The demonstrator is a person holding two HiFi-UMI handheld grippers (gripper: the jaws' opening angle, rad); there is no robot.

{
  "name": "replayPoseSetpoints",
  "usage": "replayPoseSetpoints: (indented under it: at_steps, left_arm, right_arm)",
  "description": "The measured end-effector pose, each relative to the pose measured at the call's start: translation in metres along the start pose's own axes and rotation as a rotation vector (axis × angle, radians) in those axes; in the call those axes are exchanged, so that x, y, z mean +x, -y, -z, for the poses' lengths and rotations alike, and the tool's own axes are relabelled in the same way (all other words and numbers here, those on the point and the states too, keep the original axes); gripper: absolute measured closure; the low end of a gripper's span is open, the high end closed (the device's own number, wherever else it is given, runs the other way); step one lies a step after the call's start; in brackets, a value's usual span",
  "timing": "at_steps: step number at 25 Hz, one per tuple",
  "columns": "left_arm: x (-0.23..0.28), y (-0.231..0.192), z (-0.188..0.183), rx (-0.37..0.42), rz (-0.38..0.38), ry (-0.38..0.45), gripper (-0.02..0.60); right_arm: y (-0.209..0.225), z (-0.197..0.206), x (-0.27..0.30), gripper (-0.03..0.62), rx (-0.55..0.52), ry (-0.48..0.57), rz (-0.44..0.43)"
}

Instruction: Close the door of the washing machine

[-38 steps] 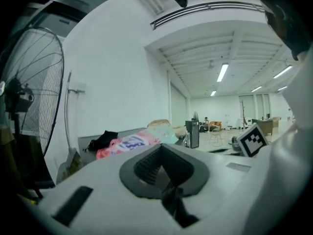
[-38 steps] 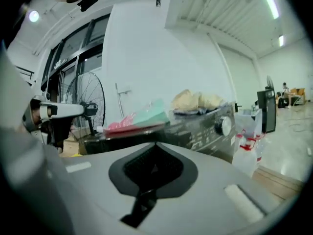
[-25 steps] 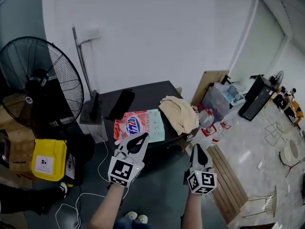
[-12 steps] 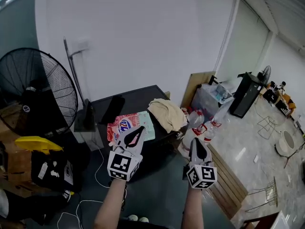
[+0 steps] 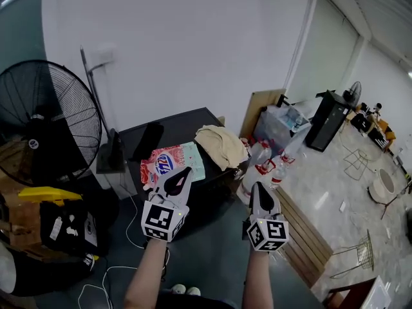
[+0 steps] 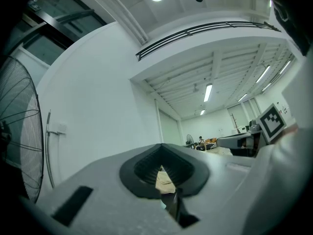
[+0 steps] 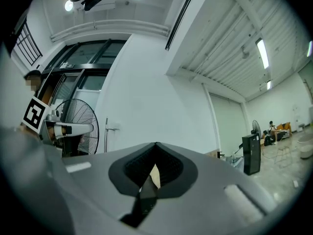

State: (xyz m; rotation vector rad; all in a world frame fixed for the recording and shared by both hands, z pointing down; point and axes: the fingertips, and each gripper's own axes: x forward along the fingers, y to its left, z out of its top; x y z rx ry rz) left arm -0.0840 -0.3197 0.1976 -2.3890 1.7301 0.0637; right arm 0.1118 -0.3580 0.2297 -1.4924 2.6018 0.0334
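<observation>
A dark box-shaped machine (image 5: 177, 126) stands against the white wall, seen from above in the head view; its door does not show. On its top lie a red and blue detergent bag (image 5: 168, 163), a beige cloth (image 5: 219, 144) and a flat black item (image 5: 147, 140). My left gripper (image 5: 179, 174) hangs in the air in front of the bag, jaws shut and empty. The right gripper (image 5: 259, 189) hovers beside it, off the machine's right front corner, also shut and empty. In the left gripper view (image 6: 164, 173) and the right gripper view (image 7: 154, 166) the tips meet.
A big black floor fan (image 5: 45, 127) stands at the left, with a yellow case (image 5: 48, 194) and cables (image 5: 135, 230) on the floor. Right of the machine are water bottles (image 5: 264, 163), a leaning wooden board (image 5: 261, 111), a wooden plank strip (image 5: 302, 227) and a black tower (image 5: 327, 129).
Both grippers have risen slightly together and the head view has tilted up, showing more wall. The jaws stay shut and hold nothing.
</observation>
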Motion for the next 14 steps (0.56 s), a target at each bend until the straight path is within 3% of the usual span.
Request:
replayPoseSetpoints:
  at_steps: [14]
  left_arm:
    - [-0.010, -0.005, 0.004, -0.014, 0.015, -0.006, 0.574]
  right_arm:
    - [-0.014, 0.003, -0.006, 0.583, -0.004, -0.009, 0.014]
